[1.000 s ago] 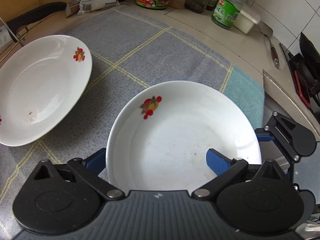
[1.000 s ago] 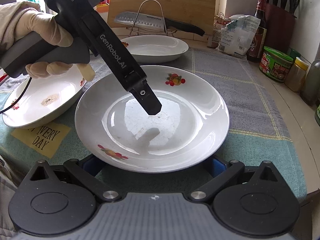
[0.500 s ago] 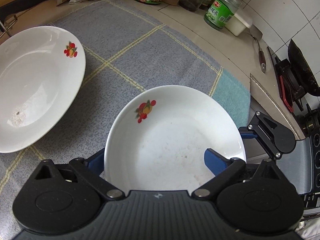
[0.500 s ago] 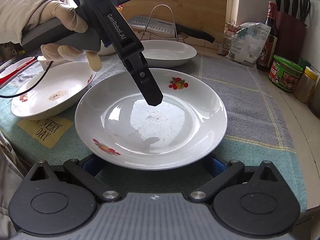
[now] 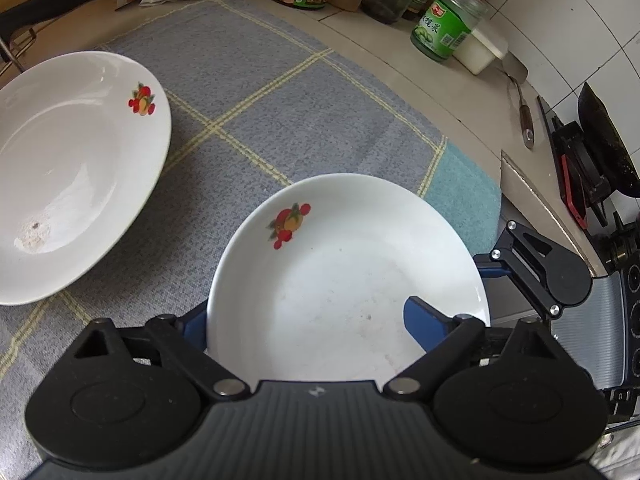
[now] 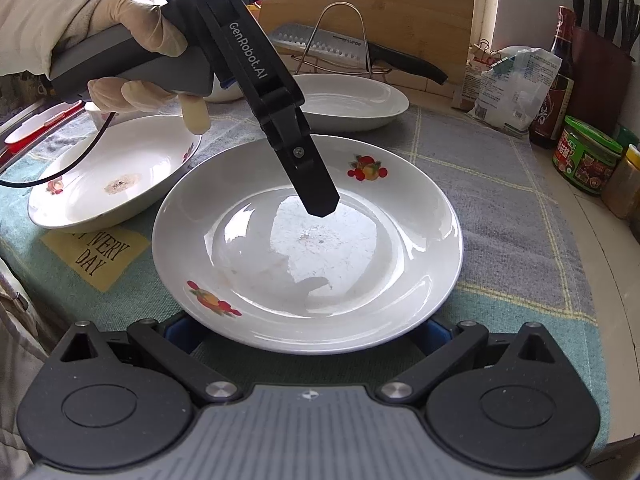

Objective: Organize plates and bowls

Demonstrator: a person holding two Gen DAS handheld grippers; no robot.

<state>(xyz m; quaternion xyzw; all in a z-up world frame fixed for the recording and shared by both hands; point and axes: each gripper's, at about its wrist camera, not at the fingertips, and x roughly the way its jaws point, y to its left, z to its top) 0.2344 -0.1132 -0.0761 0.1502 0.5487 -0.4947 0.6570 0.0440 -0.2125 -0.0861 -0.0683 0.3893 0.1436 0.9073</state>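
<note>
A white plate with fruit decals (image 6: 360, 280) lies on the checked cloth (image 6: 500, 184). My left gripper (image 5: 308, 312) points steeply down at it, and its jaws are closing. One blue finger (image 5: 424, 318) hangs over the plate's well; the other (image 5: 192, 320) sits outside the rim, partly hidden. The pads do not press on the plate (image 5: 344, 264). From the right wrist view I see the left gripper's finger (image 6: 316, 192) just above the plate's middle. My right gripper (image 6: 308, 336) stands open at the near rim, its blue fingertips tucked under the edge. Its black linkage (image 5: 540, 268) shows beside the plate.
Two more white plates rest on the cloth: one with a dried stain (image 6: 112, 176), one at the back (image 6: 352, 100). A knife on a wire rack (image 6: 344, 44), jars (image 6: 584, 160), bottles, a bag and a spatula (image 5: 524, 116) line the counter. A stove with a wok (image 5: 600, 136) stands beyond the cloth.
The left gripper's blue fingers have drawn a little closer together across the plate's rim, and the gripper has tipped slightly steeper. The plate and the right gripper have stayed in place.
</note>
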